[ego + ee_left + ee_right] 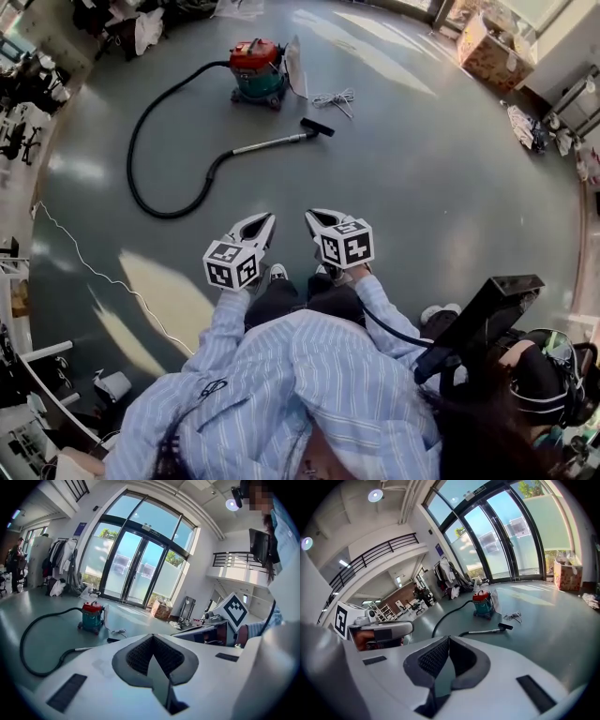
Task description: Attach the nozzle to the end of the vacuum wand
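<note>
Left gripper (264, 223) and right gripper (314, 218) were closed and empty, centre frame. Nozzle (317, 127) lay at the wand (272, 143) tip, upper centre, well apart from both. Stepping closer and opening the jaws first seemed best.

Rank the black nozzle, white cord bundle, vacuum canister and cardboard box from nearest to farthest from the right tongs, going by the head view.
1. The black nozzle: on the floor straight ahead of the right tongs.
2. The white cord bundle: just beyond the nozzle.
3. The vacuum canister: farther back, to the left.
4. The cardboard box: farthest, at the top right by the wall.
</note>
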Demonstrator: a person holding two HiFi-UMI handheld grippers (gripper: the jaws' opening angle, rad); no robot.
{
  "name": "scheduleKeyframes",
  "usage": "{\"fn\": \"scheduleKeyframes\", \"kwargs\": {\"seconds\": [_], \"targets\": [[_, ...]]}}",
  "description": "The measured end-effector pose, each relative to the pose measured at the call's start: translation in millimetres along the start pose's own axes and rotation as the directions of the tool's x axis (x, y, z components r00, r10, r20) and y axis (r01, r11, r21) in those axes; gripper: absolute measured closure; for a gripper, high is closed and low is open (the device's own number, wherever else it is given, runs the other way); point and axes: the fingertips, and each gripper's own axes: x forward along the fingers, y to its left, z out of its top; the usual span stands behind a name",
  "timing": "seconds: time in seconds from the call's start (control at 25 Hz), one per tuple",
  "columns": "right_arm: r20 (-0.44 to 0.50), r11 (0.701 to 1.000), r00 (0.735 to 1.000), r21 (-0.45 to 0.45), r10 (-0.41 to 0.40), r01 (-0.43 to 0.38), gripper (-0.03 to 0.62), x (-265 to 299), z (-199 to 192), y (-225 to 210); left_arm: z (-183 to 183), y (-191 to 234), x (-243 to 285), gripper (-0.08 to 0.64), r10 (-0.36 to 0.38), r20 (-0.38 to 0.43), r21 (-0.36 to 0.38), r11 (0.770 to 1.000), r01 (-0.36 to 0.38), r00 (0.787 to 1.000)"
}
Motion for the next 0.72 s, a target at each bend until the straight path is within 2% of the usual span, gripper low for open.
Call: {"fn": "scheduleKeyframes", "kwargs": {"seconds": [0.16,0.32,0.72], "targets": [[-0.005,0.999,1.000,0.038,-0.003,0.003,0.586,3,-8,15,-13,-1,-11,0.555,-0.053,-0.049,-0.021,0.998,0.052,0.997],[-0.018,0.999,1.000,0.031,-0.025,0.026,0.586,4,-6,15,-15,1,-12,0.555,-0.076,-0.059,-0.027,0.997,0.074,0.995],[-0.060,0.998,0.997,0.027,-0.049,0.051,0.586,10,-18,12,-20,11,-11,0.555,-0.081,-0.066,-0.030,0.996,0.079,0.995]]}}
